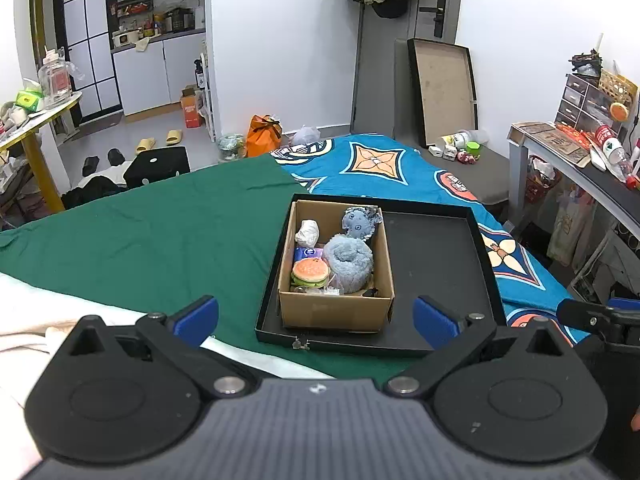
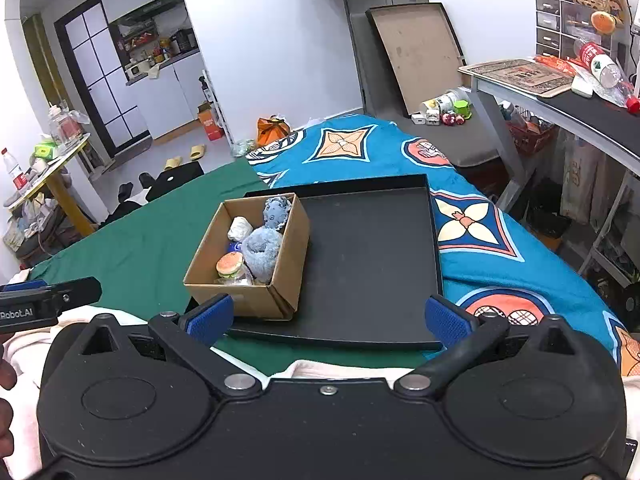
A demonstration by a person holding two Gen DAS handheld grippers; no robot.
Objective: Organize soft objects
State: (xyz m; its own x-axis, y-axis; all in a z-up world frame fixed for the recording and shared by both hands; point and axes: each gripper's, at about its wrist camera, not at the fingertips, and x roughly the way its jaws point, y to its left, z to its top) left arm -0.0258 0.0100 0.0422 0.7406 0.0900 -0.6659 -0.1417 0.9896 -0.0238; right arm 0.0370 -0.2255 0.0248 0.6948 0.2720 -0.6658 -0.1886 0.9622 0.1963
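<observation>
A cardboard box stands in the left part of a shallow black tray on the bed. Inside the box lie a fluffy blue plush ring, a blue plush creature, a burger toy, a white soft lump and a purple packet. My left gripper is open, held back from the tray's near edge with nothing between its fingers. My right gripper is open too, just before the tray.
The bed carries a green cloth and a blue patterned cover. A white blanket lies under the grippers. A desk with clutter stands to the right, a large box lid leans on the far wall, and shoes lie on the floor at left.
</observation>
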